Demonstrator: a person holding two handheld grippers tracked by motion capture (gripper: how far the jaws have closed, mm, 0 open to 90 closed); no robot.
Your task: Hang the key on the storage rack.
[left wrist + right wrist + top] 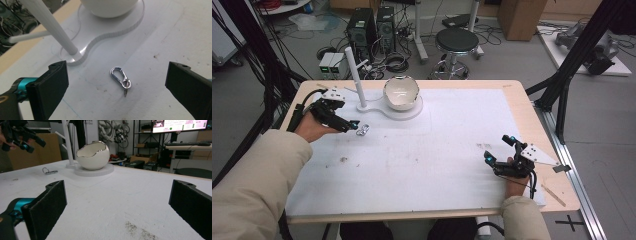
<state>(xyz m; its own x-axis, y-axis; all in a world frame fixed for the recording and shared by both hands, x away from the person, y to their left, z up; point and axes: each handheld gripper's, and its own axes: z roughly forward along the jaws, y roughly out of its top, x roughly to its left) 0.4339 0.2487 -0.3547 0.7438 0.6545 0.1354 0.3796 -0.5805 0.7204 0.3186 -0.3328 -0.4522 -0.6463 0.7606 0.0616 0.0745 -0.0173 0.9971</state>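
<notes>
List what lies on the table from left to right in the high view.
Left gripper → metal clip → egg-shaped bowl → right gripper.

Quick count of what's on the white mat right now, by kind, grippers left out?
Metal clip with small ring: 1
White egg-shaped bowl: 1
White stand with upright post, bowl sitting on its base: 1
Total: 3
</notes>
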